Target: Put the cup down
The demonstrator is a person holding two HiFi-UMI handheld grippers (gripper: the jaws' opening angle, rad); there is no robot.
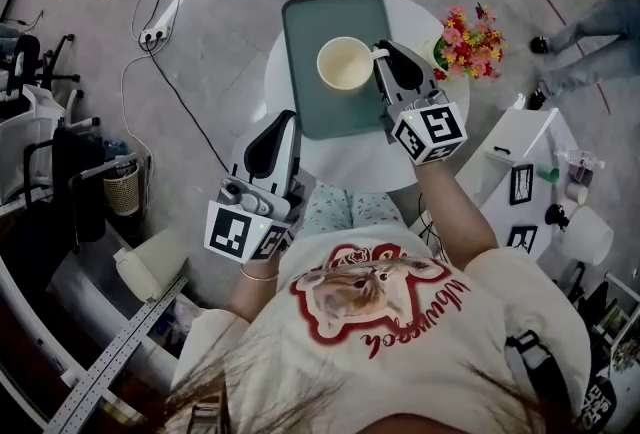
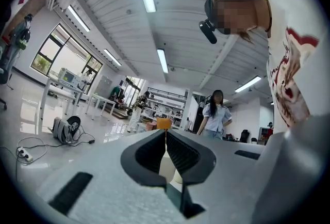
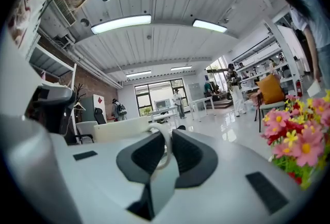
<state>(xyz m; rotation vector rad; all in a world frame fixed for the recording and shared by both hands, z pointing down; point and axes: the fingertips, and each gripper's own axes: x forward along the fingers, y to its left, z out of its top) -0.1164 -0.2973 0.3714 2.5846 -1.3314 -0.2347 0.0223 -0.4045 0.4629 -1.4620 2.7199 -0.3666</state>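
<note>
A cream cup (image 1: pixel 345 63) is over the far part of a green tray (image 1: pixel 310 107) on a round white table (image 1: pixel 350 167). My right gripper (image 1: pixel 384 59) is shut on the cup's handle from the right. In the right gripper view the thin handle loop (image 3: pixel 165 149) is pinched between the dark pads of the right gripper (image 3: pixel 167 135), with the cup's rim (image 3: pixel 124 127) just beyond. Whether the cup rests on the tray or hangs just above it, I cannot tell. My left gripper (image 1: pixel 283 120) is at the table's near left edge, shut and empty (image 2: pixel 166 134).
A pot of red, pink and yellow flowers (image 1: pixel 468 42) stands on the table just right of the right gripper (image 3: pixel 304 140). A white side table (image 1: pixel 520 137) with small items is at the right. A cable and power strip (image 1: pixel 155 32) lie on the floor.
</note>
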